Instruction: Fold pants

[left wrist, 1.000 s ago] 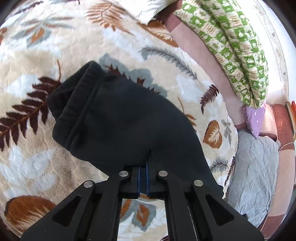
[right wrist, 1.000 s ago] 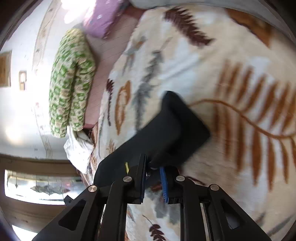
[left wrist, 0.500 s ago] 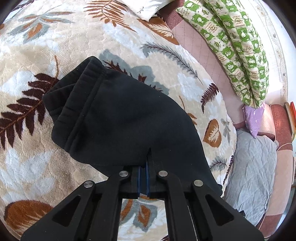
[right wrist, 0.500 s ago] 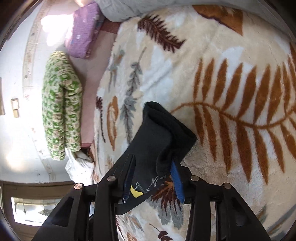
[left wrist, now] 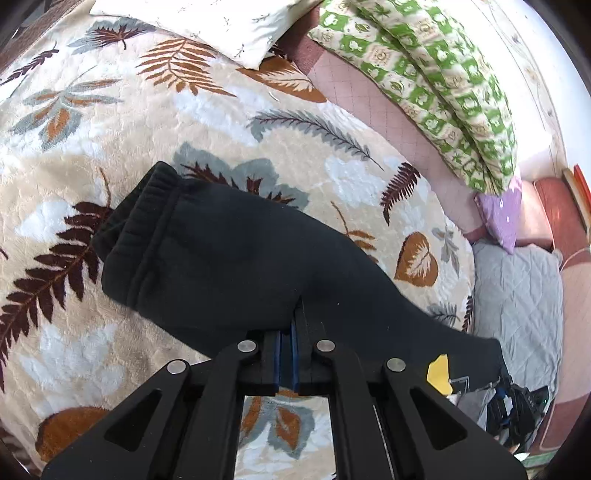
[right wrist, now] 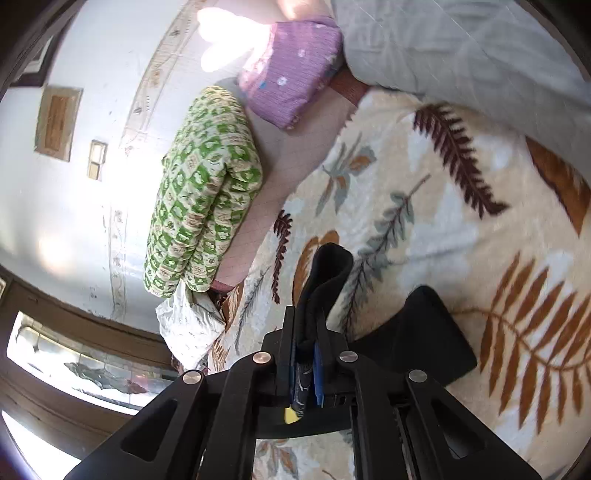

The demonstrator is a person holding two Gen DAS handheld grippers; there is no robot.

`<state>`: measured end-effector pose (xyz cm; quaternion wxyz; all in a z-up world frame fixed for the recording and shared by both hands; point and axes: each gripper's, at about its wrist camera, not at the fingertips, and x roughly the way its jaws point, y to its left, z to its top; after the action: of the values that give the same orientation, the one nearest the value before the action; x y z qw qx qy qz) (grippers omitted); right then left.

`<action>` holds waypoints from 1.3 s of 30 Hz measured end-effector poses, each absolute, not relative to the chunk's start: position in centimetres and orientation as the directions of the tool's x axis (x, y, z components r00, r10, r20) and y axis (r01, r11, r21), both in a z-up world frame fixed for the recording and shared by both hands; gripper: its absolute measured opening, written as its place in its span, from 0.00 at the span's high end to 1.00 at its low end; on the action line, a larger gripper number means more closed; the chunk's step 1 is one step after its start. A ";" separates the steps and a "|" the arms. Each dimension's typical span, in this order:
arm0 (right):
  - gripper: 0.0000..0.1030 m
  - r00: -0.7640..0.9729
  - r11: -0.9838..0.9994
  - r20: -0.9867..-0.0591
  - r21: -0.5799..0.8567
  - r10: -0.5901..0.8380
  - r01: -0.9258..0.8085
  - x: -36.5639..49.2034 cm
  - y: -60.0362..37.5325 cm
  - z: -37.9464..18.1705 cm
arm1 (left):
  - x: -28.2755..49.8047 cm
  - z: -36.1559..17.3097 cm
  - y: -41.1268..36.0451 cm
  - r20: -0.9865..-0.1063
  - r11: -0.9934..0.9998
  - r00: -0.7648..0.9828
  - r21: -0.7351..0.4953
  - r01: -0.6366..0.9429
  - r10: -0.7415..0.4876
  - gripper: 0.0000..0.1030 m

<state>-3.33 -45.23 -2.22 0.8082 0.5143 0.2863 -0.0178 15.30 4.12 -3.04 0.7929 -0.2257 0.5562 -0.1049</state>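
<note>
Black sweatpants (left wrist: 229, 254) lie on a leaf-patterned blanket (left wrist: 110, 110), the ribbed waistband at the left. My left gripper (left wrist: 295, 325) is shut on the near edge of the pants. In the right wrist view, my right gripper (right wrist: 304, 332) is shut on a fold of the pants (right wrist: 325, 273) that sticks up between the jaws, lifted off the blanket (right wrist: 461, 221). Another part of the pants (right wrist: 424, 332) lies to the right. A yellow tag (left wrist: 439, 373) shows near the far pant end.
A green patterned quilt (left wrist: 436, 74) and a purple pillow (left wrist: 502, 218) lie along the wall. A white pillow (left wrist: 221, 26) is at the top, a grey sheet (left wrist: 517, 295) at the right. Dark clutter (left wrist: 513, 406) sits at the bed's lower right.
My right gripper closed on the pant end and lifted it, tilting up toward the wall. My left gripper kept its grip and drew back slightly.
</note>
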 end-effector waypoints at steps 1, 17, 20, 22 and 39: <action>0.94 0.828 0.475 -0.495 0.814 0.264 0.335 -3.4 -45.4 -2.4 | 15.0 -3.5 4.1 -0.843 0.881 0.347 -0.465 -0.086 -0.411 0.98; 0.86 0.688 0.450 -0.684 0.708 0.243 0.544 -6.9 -47.5 -13.1 | 12.8 -7.6 5.1 -0.884 0.905 0.231 -0.424 -0.032 -0.406 0.97; 0.82 0.680 0.502 -0.707 0.668 0.196 0.549 -7.4 -47.5 -11.5 | 12.2 -6.3 5.6 -0.886 0.910 0.221 -0.414 0.015 -0.407 0.97; 0.82 0.686 0.536 -0.713 0.639 0.143 0.552 -8.6 -48.0 -9.6 | 11.6 -5.3 6.3 -0.886 0.911 0.217 -0.410 0.048 -0.410 0.97; 0.58 0.429 0.785 -0.686 0.612 0.588 -0.097 15.4 -26.5 -4.4 | 23.3 -1.4 3.3 -0.944 0.899 0.120 -0.246 0.362 -0.307 0.61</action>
<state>15.43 -26.48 -4.35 0.8073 0.2502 0.4905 0.2124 23.30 3.26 -1.43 0.7480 0.0221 0.6245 -0.2237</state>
